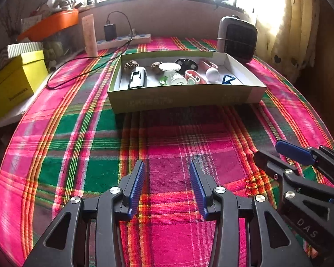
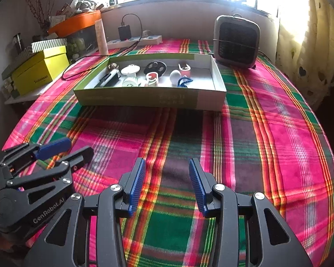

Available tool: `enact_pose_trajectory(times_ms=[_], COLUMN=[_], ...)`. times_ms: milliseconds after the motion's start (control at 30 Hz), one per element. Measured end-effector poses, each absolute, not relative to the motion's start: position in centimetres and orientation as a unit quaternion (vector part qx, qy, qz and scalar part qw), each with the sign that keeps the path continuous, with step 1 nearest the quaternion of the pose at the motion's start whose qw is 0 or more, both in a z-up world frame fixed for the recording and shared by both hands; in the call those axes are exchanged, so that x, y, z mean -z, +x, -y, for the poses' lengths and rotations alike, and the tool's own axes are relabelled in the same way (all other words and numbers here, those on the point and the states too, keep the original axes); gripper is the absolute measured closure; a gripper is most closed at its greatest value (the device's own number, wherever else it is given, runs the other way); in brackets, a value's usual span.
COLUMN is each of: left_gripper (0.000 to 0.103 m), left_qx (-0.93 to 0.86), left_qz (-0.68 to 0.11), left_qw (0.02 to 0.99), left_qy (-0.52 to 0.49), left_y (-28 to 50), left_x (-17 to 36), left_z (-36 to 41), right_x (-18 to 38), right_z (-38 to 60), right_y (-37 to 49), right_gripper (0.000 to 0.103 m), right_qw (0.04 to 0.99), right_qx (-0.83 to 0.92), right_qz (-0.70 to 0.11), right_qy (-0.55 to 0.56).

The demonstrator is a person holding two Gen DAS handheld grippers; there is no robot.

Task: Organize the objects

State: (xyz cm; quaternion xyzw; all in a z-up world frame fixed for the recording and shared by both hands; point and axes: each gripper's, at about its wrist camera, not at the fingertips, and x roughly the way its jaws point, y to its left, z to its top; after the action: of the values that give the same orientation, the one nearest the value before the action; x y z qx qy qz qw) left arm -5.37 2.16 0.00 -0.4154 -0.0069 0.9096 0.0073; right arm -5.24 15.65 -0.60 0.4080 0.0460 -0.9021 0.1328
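A shallow cardboard box stands mid-table on the pink and green plaid cloth. Inside lie a grey clip-like device, two brown knobbly balls, a white round dish, a black disc with holes, a red and white piece, a white ball and a blue cord. My left gripper is open over bare cloth, well short of the box. My right gripper hovers beside it, also open, with nothing between its pads.
A grey fan heater stands behind the box's right corner. A power strip with a black charger and a cable lies at the back left. A yellow box and an orange tub sit on a side shelf. A curtain hangs right.
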Motion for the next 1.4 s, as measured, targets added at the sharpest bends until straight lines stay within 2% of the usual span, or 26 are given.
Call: enact_pose_trajectory(times_ms=[233, 367, 1400], left_gripper=[0.06, 0.05, 0.048], left_qx=[-0.914, -0.917, -0.918], left_qz=[0.003, 0.01, 0.0], left_qw=[0.006, 0.012, 0.005], left_qy=[-0.405, -0.398, -0.397], left_y=[-5.0, -4.82, -4.57], left_x=[0.16, 0.26, 0.46], left_z=[-2.29, -2.37, -2.71], right_x=[1.12, 1.21, 1.33], right_z=[-15.51, -15.43, -15.63], right_y=[-4.94, -4.8, -4.6], right_gripper=[0.061, 0.061, 0.06], right_qw=[0.126, 0.122, 0.119], right_qx=[0.904, 0.907, 0.91], right_qz=[-0.049, -0.052, -0.047], right_qy=[0.406, 0.399, 0.395])
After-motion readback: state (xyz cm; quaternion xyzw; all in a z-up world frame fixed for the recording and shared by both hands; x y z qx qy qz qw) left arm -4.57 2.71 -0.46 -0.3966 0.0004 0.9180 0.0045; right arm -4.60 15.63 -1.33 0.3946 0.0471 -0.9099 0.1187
